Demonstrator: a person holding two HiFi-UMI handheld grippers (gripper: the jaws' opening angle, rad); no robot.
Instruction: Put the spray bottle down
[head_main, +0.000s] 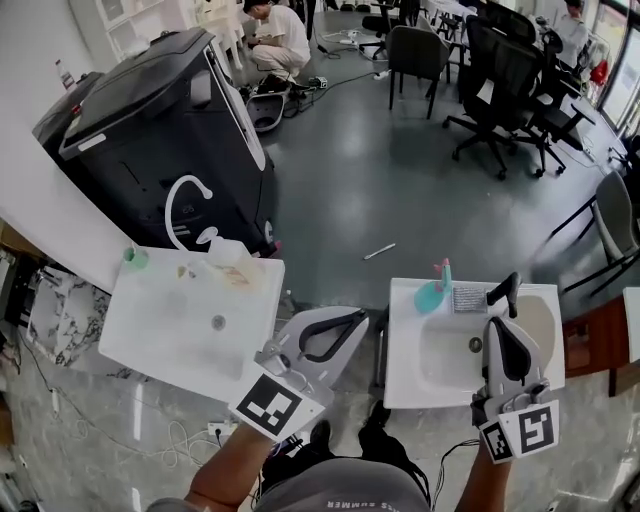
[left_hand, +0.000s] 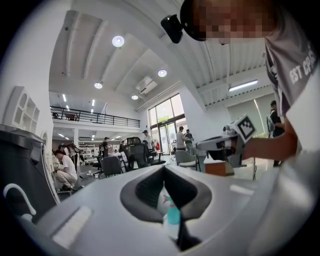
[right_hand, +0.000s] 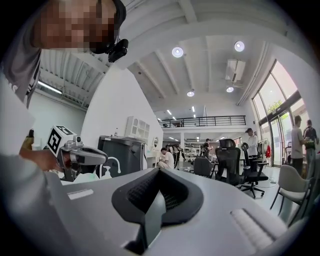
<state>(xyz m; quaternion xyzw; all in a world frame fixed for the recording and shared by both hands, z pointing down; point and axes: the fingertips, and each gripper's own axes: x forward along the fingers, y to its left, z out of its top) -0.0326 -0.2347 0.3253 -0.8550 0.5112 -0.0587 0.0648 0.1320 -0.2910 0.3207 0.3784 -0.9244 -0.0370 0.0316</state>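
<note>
The teal spray bottle with a pink nozzle rests on the back rim of the right white sink, free of both grippers. My right gripper hovers over that sink's right half, shut and empty, a little right of the bottle. My left gripper hangs between the two sinks, left of the bottle, its fingertips together with nothing in them. In the left gripper view the bottle shows low down past my closed jaws, with the right gripper beyond. The right gripper view shows the left gripper.
A grey brush and a black faucet sit by the bottle. The left sink carries a green cup and a white faucet. Behind it stands a black machine; office chairs and people fill the room.
</note>
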